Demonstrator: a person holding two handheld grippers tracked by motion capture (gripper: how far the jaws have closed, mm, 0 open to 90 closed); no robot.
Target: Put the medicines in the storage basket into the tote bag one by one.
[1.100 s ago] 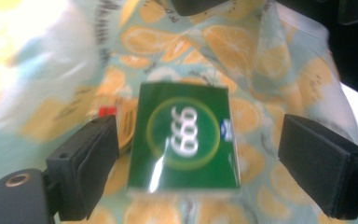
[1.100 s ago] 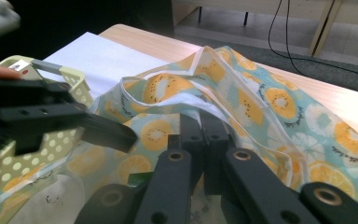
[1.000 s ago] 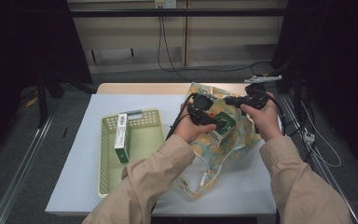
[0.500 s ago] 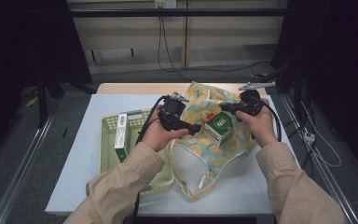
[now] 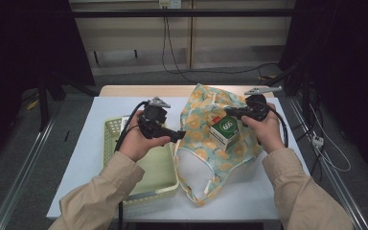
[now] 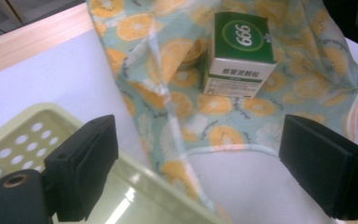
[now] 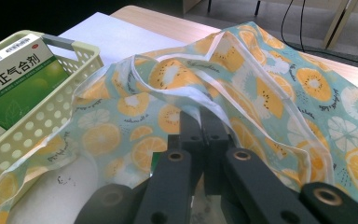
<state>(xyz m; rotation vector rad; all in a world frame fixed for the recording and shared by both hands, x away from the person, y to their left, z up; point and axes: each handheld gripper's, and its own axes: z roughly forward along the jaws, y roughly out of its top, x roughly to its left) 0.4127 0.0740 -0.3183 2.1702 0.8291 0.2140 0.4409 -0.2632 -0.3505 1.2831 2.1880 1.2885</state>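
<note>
A fruit-print cloth bag (image 5: 215,143) is spread over the right half of the white table (image 5: 91,158), with a pale green perforated basket (image 5: 160,184) just beside it on the left. On top of the bag a small green-and-white medicine box (image 5: 224,132) marked "999" is seen, lying on the fabric (or possibly held slightly off it; contact with the cloth cannot be settled from above).

The right gripper (image 5: 231,113) is held over the bag's upper part, just behind the box. In the right gripper view its jaws are closed together, with a fold of the bag's white-trimmed rim (image 7: 200,100) at or just beyond their tips; whether cloth is actually pinched between them cannot be told. The left gripper (image 5: 175,135) is held above the gap between basket and bag, aimed towards the box; in the left gripper view its jaws stand wide apart with nothing between them, and the box (image 6: 239,53) is seen ahead, well short of being reached. A second, longer green medicine box (image 7: 14,77) lies in the basket.

The step in hand is judged to be the transfer of the "999" box from bag to basket, the bag being steadied by the right gripper. The next move would call for the left gripper to be advanced until the box sits between its open jaws, square to two opposite faces, before closing, with care that loose fabric is not caught.
</note>
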